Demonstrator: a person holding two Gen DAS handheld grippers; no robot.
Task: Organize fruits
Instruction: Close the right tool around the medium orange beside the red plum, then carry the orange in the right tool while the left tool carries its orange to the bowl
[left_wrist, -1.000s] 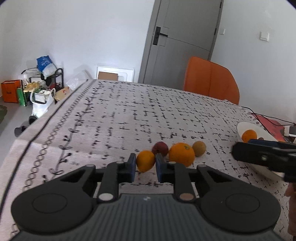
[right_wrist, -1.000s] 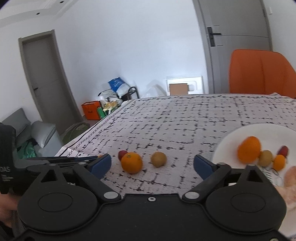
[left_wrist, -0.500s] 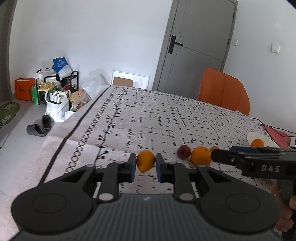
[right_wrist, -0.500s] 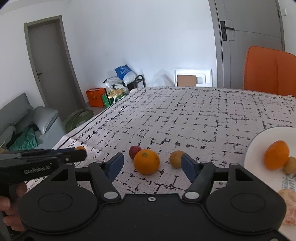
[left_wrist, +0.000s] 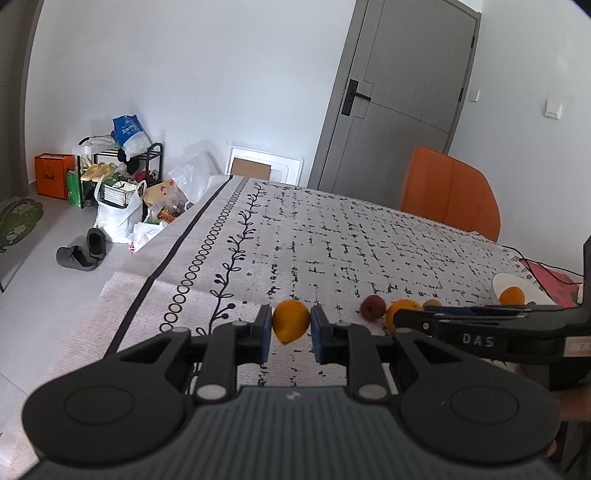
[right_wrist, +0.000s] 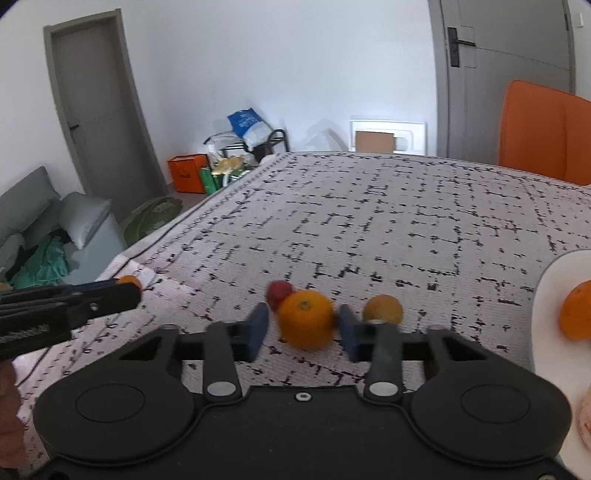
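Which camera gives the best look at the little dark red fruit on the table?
The left wrist view: the red fruit sits sharp and almost whole beside the big orange. In the right wrist view it is blurred and half hidden behind that orange.

Three fruits sit in a row near the table's front edge: plum, orange, kiwi. The plate lies at the right edge, holding another orange.

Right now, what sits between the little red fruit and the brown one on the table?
The big orange sits between the red fruit and the brown fruit. The right wrist view shows it best, framed by the right gripper's jaws.
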